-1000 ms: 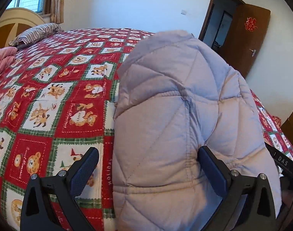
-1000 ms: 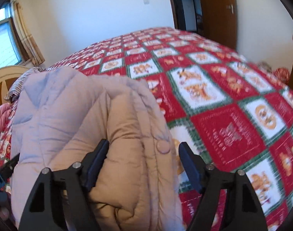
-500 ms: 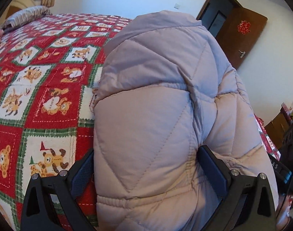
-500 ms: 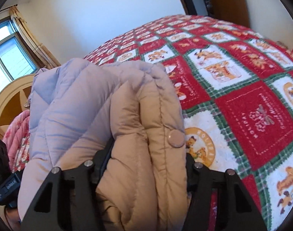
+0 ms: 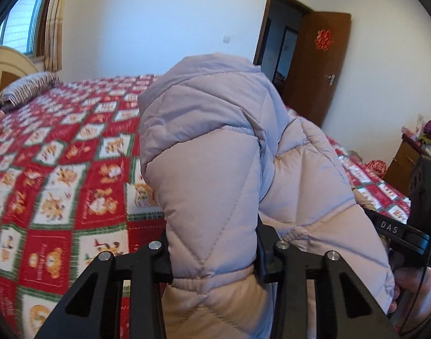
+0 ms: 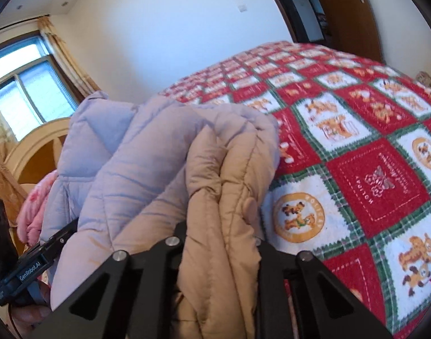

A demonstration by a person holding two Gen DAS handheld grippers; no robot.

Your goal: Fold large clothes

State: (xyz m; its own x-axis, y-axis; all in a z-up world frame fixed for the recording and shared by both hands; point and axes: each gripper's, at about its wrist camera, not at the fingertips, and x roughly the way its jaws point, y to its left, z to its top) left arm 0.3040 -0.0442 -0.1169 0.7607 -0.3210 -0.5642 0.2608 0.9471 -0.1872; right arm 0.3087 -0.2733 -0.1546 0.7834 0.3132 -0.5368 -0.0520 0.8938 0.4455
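1. Left wrist view: my left gripper [image 5: 214,257] is now clamped tight on a thick fold of the quilted jacket [image 5: 215,169], low in the centre of the frame; a second ago its jaws stood wide with the padding only bulging between them.
2. Right wrist view: my right gripper [image 6: 219,243] has likewise closed, pinching the tan inner side of the jacket [image 6: 164,163] at bottom centre, just beside a snap button [image 6: 249,204].
3. The jacket sits bundled between both claws, filling the middle of each frame and rising above the bedspread [image 5: 60,175], which spreads across the left of the left view and the right of the right view.
4. In the left view the horizon has dropped and more wall and door [image 5: 317,65] show at upper right, so I judge the bundle has been lifted off the bed.
5. With both grips secured, I reckon the next move is to carry or lay the jacket out for the next fold. The padding is bulky and slick, so it may creep out of the pinch.
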